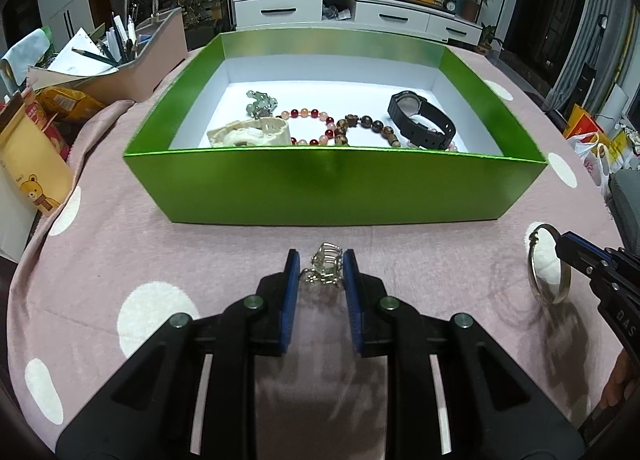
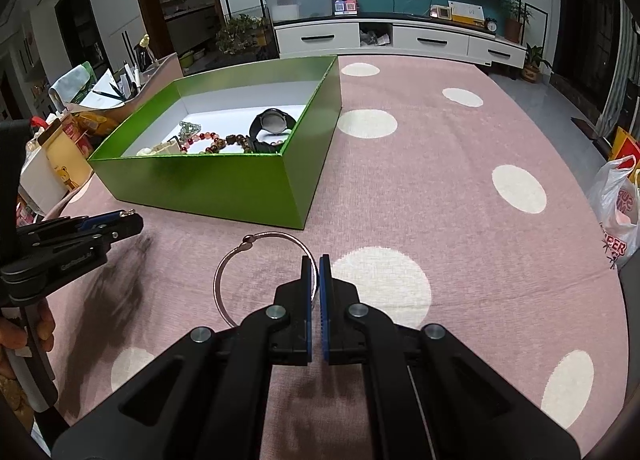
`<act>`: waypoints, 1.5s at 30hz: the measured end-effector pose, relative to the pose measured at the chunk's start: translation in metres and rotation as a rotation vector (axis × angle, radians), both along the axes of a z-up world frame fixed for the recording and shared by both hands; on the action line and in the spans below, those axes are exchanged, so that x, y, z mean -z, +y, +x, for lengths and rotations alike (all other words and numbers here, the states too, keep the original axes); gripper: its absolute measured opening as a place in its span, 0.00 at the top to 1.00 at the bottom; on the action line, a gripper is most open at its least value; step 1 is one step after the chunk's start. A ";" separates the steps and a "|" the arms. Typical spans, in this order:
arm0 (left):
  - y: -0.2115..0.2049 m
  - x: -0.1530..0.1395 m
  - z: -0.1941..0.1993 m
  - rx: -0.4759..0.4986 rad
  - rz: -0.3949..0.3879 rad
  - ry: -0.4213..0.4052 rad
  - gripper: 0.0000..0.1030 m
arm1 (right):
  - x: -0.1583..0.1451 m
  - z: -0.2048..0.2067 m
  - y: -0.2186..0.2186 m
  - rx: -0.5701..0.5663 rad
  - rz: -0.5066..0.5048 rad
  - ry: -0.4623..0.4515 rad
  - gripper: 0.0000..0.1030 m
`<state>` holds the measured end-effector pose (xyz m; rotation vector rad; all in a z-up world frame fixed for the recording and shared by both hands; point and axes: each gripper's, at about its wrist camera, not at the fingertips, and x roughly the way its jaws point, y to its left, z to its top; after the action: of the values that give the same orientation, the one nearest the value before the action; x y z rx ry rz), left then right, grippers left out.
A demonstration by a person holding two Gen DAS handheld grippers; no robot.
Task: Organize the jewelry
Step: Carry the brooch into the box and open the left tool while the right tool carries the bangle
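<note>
Left wrist view: the left hand-held gripper [image 1: 321, 266] pinches a small silver ring [image 1: 325, 267] short of the green box [image 1: 336, 184]; that spiky thing could twist free crossing the wall. Rightward, the right hand-held gripper [image 2: 318, 266], pressed together, nips a thin bangle [image 2: 256, 272] by its edge over the tabletop [image 2: 460, 200], so it may swing and slip.

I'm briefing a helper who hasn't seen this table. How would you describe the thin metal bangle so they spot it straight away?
Start at the green box on the pink dotted cloth, then come to the bare cloth in front of it. The thin metal bangle is there, pinched by the right hand-held gripper. Unlike the beaded bracelets in the box, it is one plain silver hoop with a small ball end.
</note>
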<state>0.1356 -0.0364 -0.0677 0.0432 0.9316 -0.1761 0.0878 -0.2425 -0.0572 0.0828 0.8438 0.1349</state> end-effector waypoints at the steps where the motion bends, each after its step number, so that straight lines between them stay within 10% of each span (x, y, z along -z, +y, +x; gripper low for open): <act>1: 0.002 -0.002 -0.001 0.001 -0.003 -0.003 0.79 | -0.001 0.000 0.000 0.000 0.000 -0.002 0.97; 45: 0.028 -0.079 -0.037 0.017 -0.059 -0.160 0.79 | -0.055 -0.013 0.014 -0.023 0.005 -0.144 0.97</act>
<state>0.0983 -0.0085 0.0109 0.0105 0.7663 -0.2128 0.0748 -0.2283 -0.0023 0.0677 0.7007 0.1626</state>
